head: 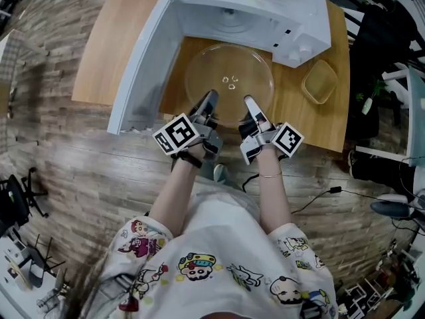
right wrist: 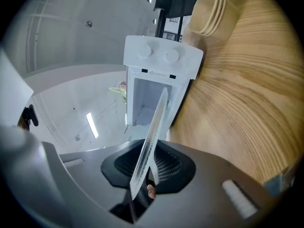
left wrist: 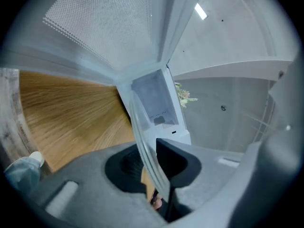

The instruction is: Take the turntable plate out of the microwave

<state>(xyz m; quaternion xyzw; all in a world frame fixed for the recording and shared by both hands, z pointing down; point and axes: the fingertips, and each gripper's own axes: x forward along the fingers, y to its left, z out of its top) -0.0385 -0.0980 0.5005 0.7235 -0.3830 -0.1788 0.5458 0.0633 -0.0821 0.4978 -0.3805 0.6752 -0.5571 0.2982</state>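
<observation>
At the far left, on the wood-pattern floor [head: 73, 151], stands a black office chair [head: 16, 195]. Next comes the light brown wooden table [head: 126, 32]. The white door of the microwave [head: 143, 65] hangs open over its left part and reaches past the table's near edge.

The left hand-held gripper [head: 211, 98], which carries a cube with black and white square markers, points toward the oven. Its jaws are narrow and closed on the near rim of the round clear glass turntable plate [head: 229, 78]; in the left gripper view the thin glass edge runs between the two dark pads. The plate is outside the oven, almost level, in the air above the table in front of the open cavity. Its far rim is near the opening.

The right hand-held gripper [head: 251, 105] grips the same near rim, a little to the right of the left one. Its jaws are also narrow, with the glass pressed between the pads.

Behind the plate stands the white microwave oven [head: 265, 12], with its control knobs at the right end. To the right of it, a shallow square amber-tinted transparent dish [head: 319, 80] lies on the table, well apart from the plate.
</observation>
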